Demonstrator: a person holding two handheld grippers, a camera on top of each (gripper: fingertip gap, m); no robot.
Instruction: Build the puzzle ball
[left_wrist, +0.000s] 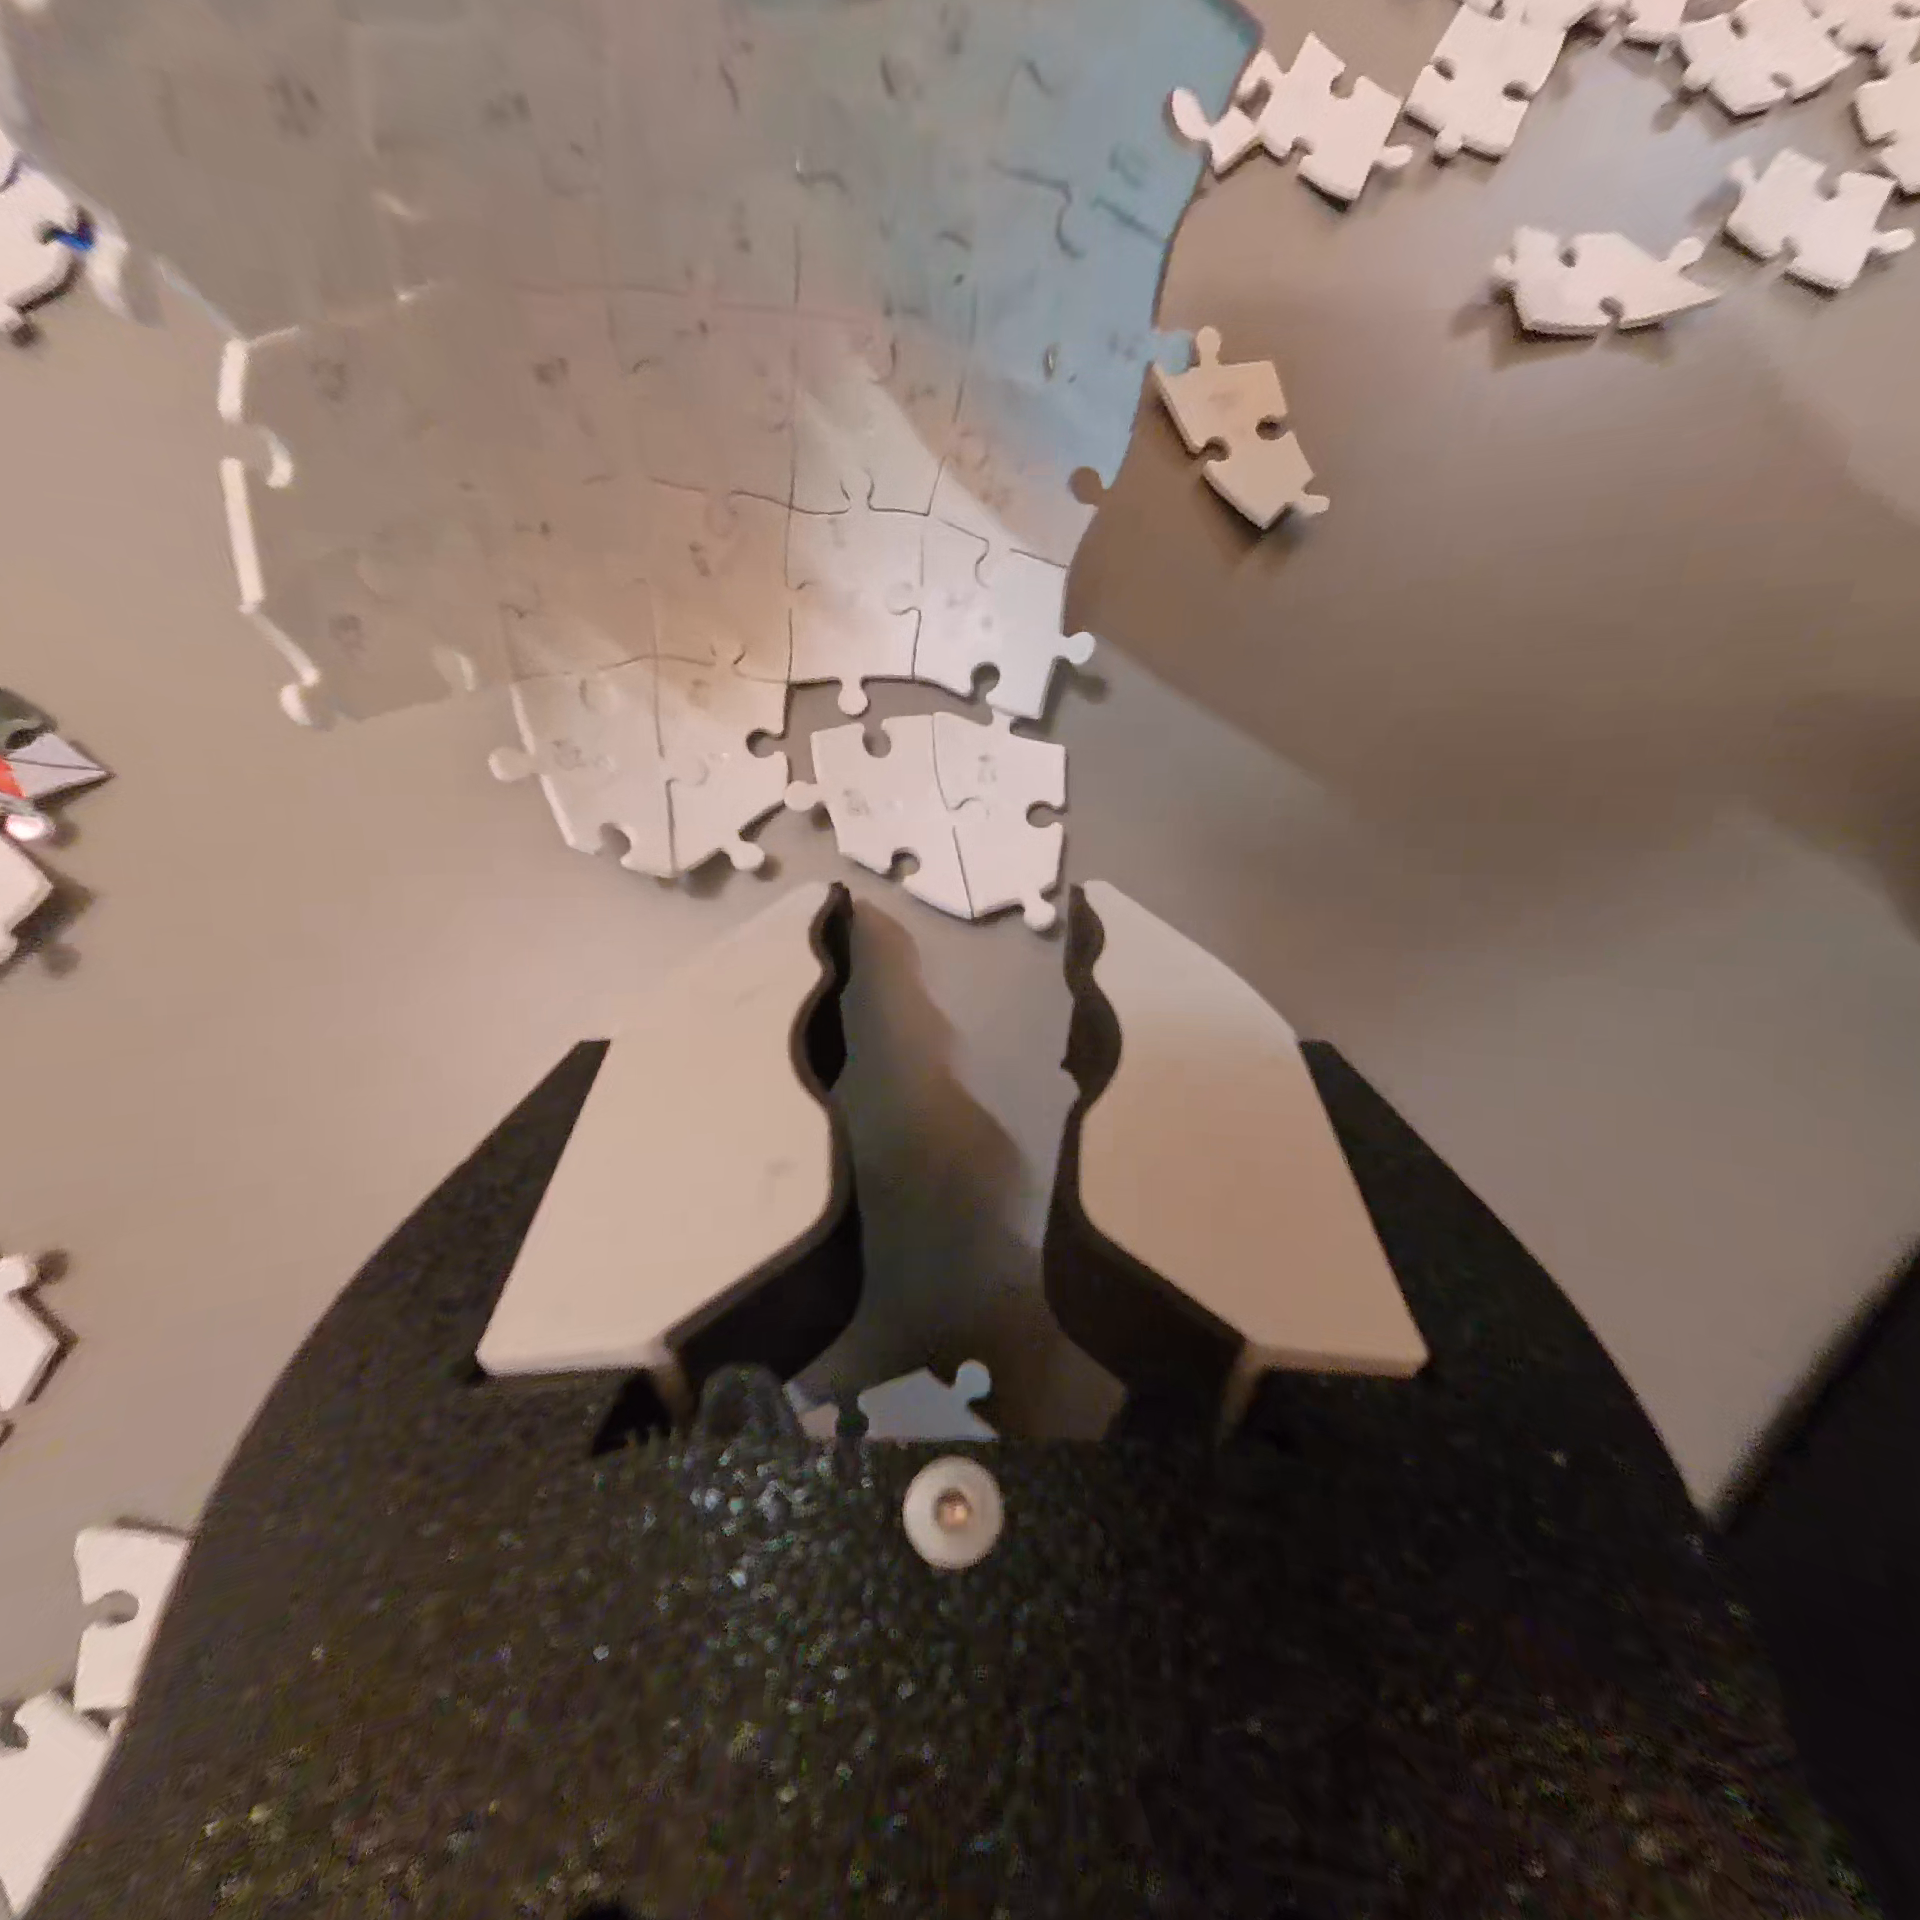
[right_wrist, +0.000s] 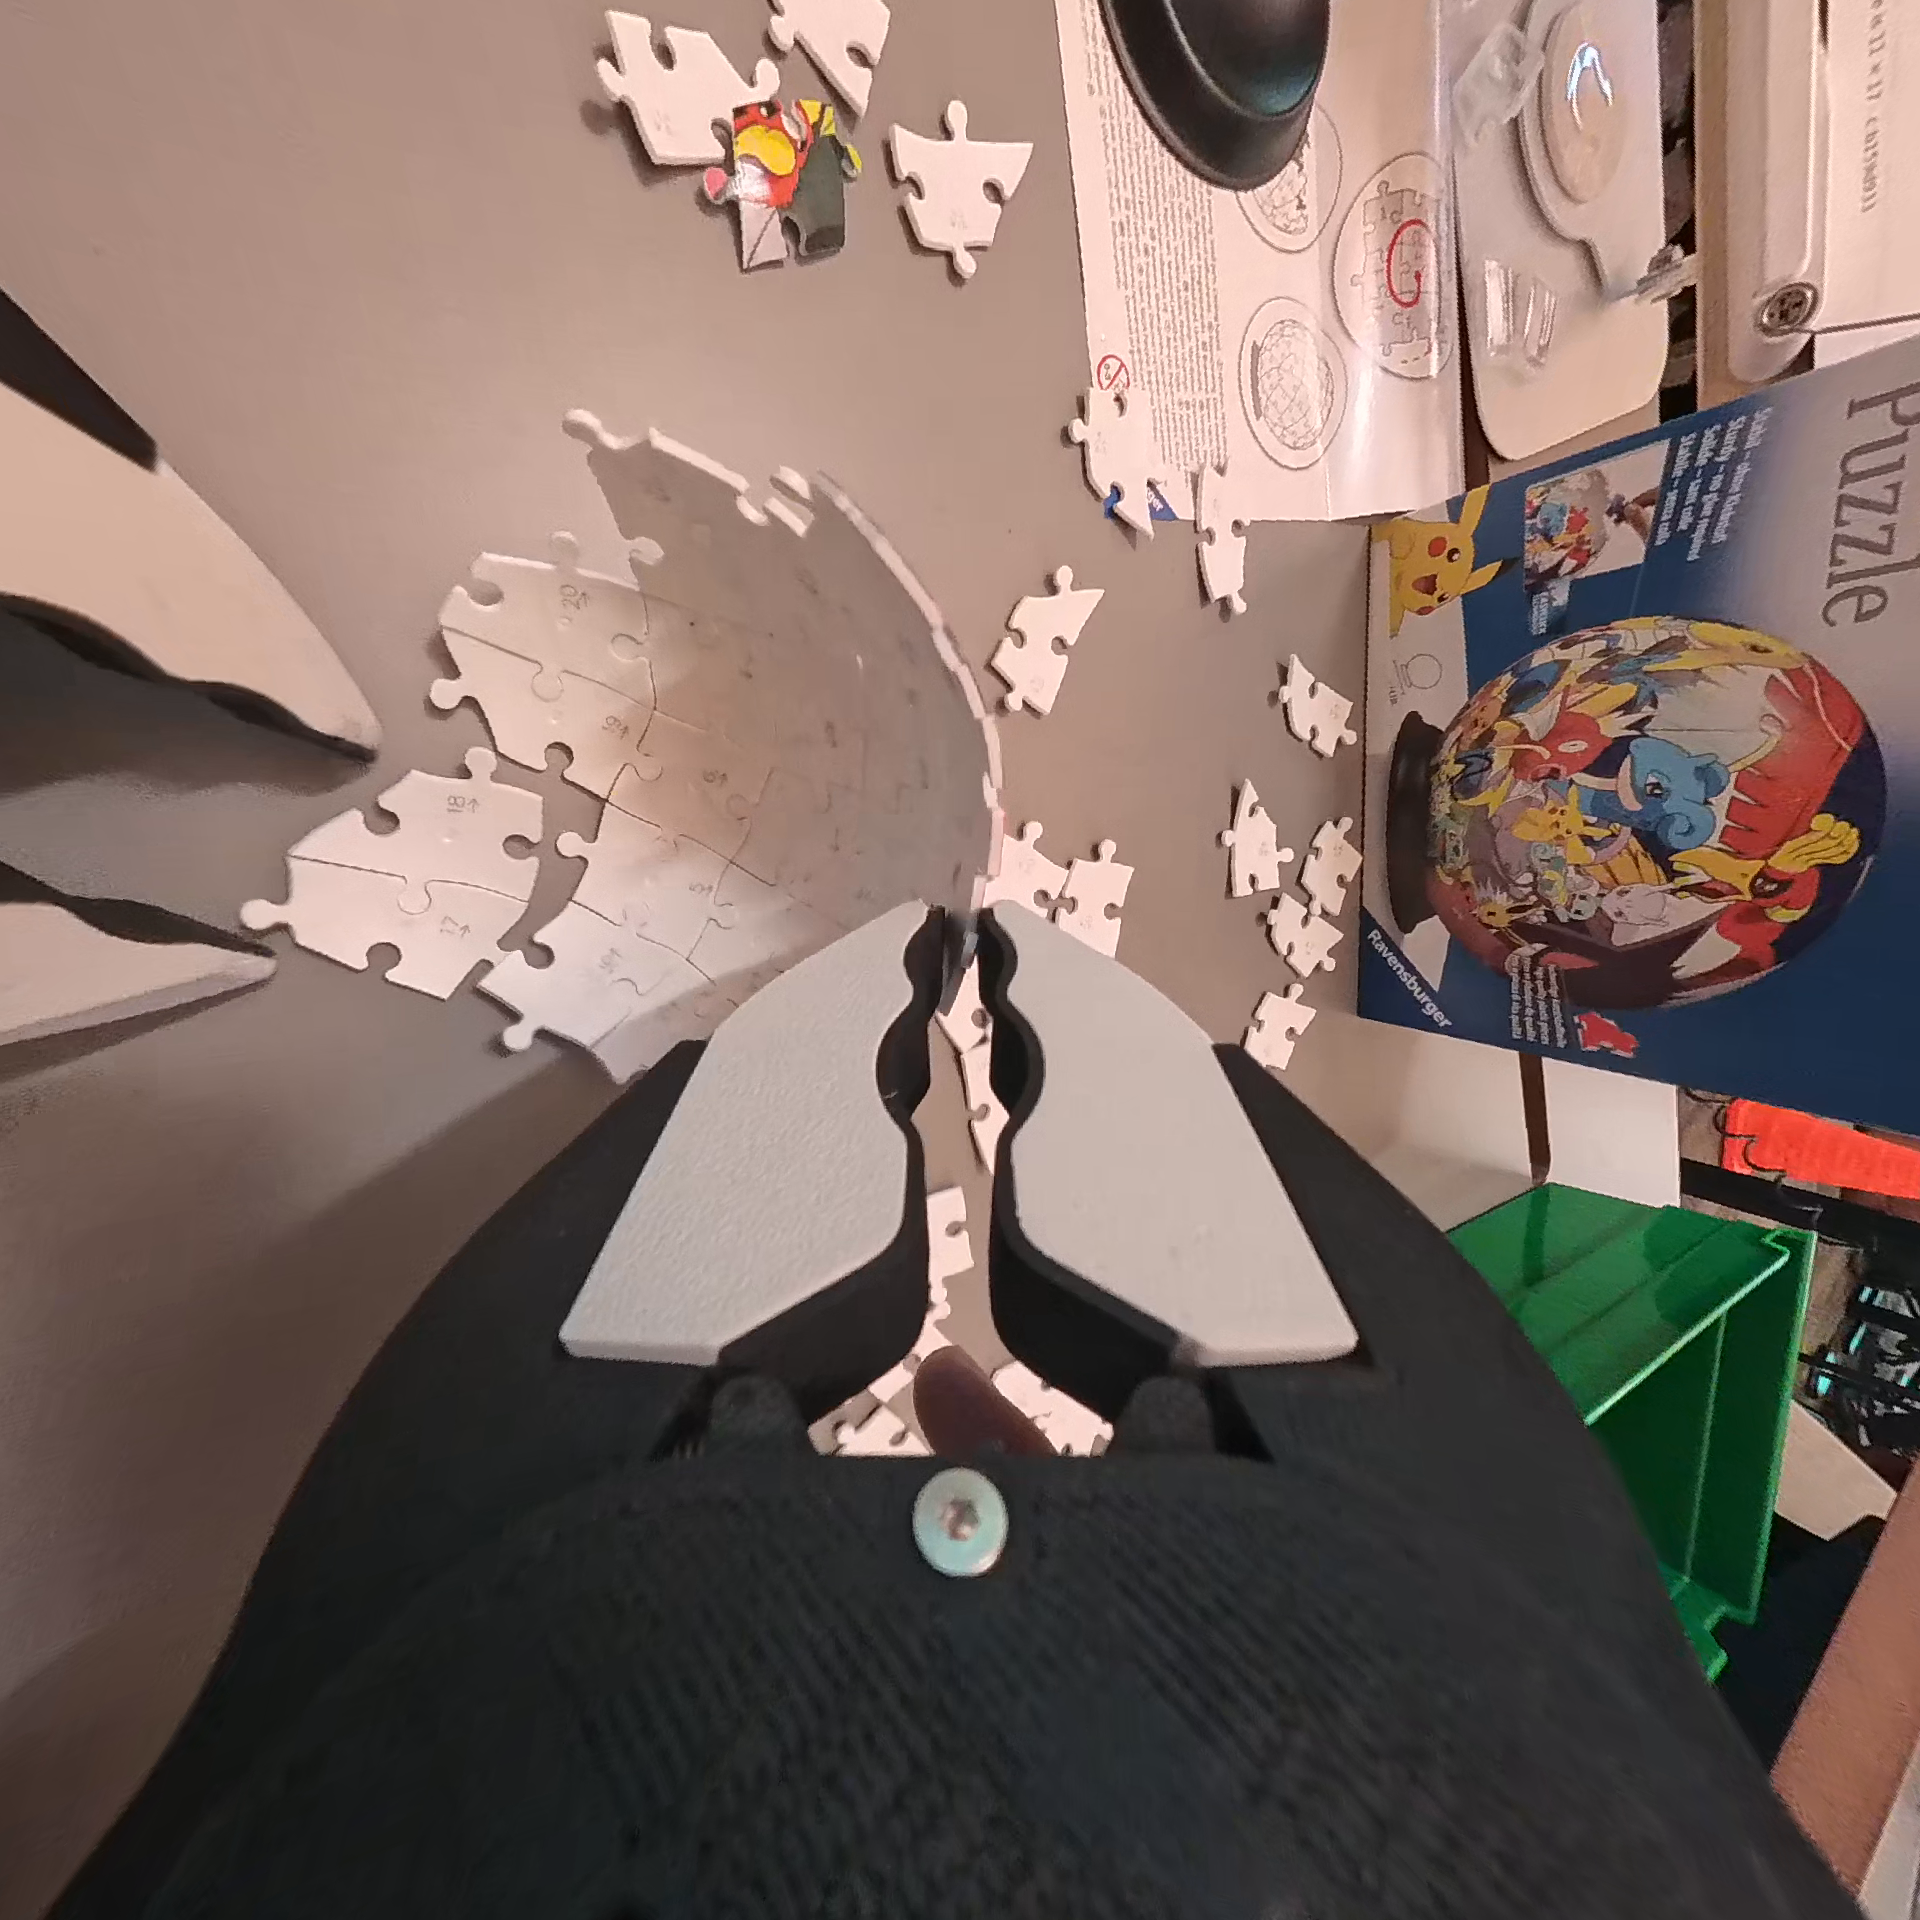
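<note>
Grey worktop (right_wrist: 312, 260) strewn with white puzzle pieces (right_wrist: 1294, 883): right gripper (right_wrist: 961, 935) jaws clenched on the curved puzzle shell (right_wrist: 790, 707) rim, left gripper (left_wrist: 956, 914) jaws released just short of a small joined cluster (left_wrist: 945, 810).

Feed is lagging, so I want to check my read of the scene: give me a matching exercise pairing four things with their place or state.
1. left gripper
2. right gripper
3. small joined cluster of pieces
4. puzzle box

a. lying flat, just ahead of open fingers
b. standing at the table's far right
c. fingers apart, nothing between them
d. fingers closed on the curved puzzle shell's rim

Pairs: 1-c, 2-d, 3-a, 4-b
</note>
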